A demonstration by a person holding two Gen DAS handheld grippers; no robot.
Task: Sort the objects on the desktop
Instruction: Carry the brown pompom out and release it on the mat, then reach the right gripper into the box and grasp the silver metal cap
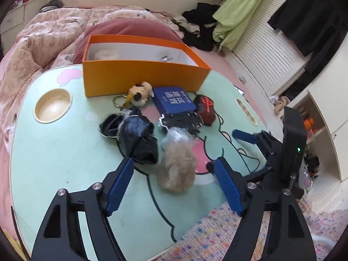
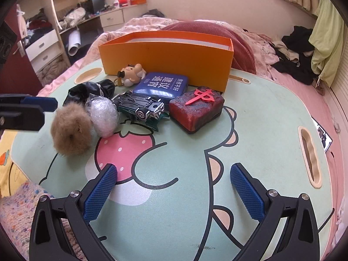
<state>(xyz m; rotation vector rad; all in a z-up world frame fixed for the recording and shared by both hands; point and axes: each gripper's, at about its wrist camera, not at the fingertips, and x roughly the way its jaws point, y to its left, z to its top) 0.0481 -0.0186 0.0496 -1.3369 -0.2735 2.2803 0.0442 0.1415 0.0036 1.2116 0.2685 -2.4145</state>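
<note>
An open orange box stands at the back of the green lap table. In front of it lie a small plush keychain, a blue tin, a red mahjong-tile block, a black toy car, a black crumpled bag, a clear plastic wad and a brown fur ball. My left gripper is open, its fingers either side of the fur ball. My right gripper is open and empty, over the table's front.
The table rests on a bed with a pink quilt. A round cup recess is at the table's left, a slot at its right. A knitted blanket lies at the near edge. Clothes are piled by the wall.
</note>
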